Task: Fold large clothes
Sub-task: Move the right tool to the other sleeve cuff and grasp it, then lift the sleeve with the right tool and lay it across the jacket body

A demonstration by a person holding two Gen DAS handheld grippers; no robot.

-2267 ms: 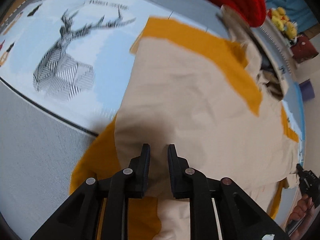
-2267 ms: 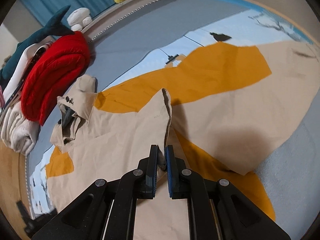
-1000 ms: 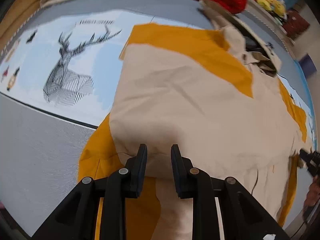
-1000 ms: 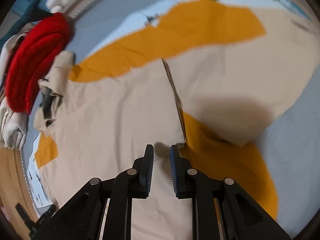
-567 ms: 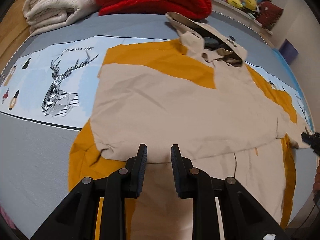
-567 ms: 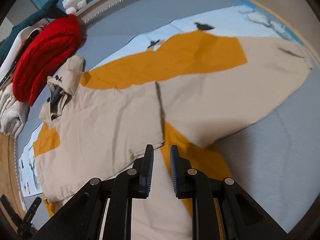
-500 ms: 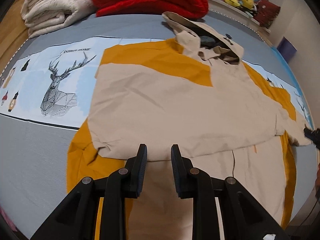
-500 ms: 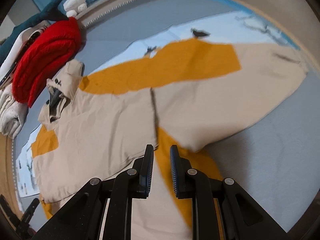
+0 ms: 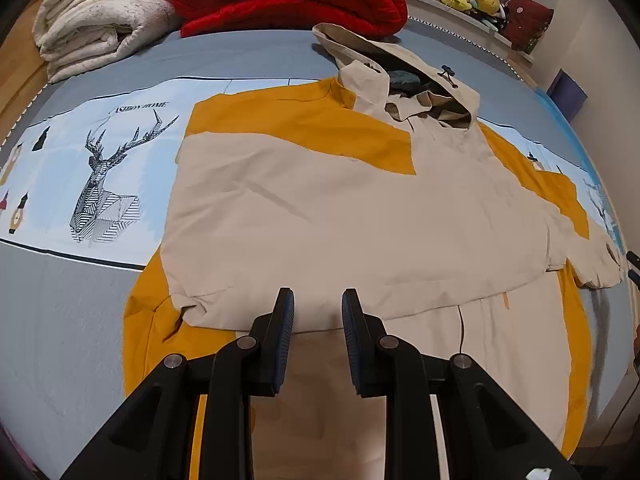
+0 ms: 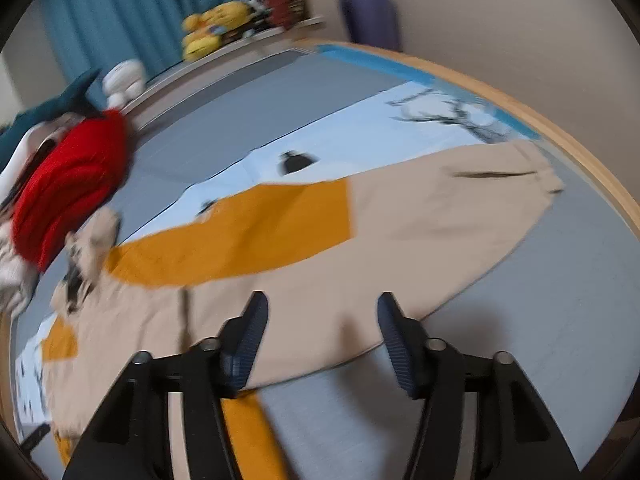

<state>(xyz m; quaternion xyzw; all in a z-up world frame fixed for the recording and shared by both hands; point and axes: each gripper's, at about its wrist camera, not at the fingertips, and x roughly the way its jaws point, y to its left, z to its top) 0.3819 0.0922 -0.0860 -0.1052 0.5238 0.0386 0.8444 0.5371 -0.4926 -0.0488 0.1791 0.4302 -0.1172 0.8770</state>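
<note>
Since a moment ago, both grippers have let go and pulled back. Beige-and-mustard jacket [image 9: 340, 208] lies flat on the grey bed [image 9: 60, 320], one sleeve folded across. Left gripper [image 9: 318, 312] jaws slightly apart, empty; right gripper [image 10: 320, 320] jaws opening, empty.

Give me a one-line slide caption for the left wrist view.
Left gripper, jaws empty, above a beige-and-mustard hooded jacket with one sleeve folded across, on a deer-print bedsheet.
</note>
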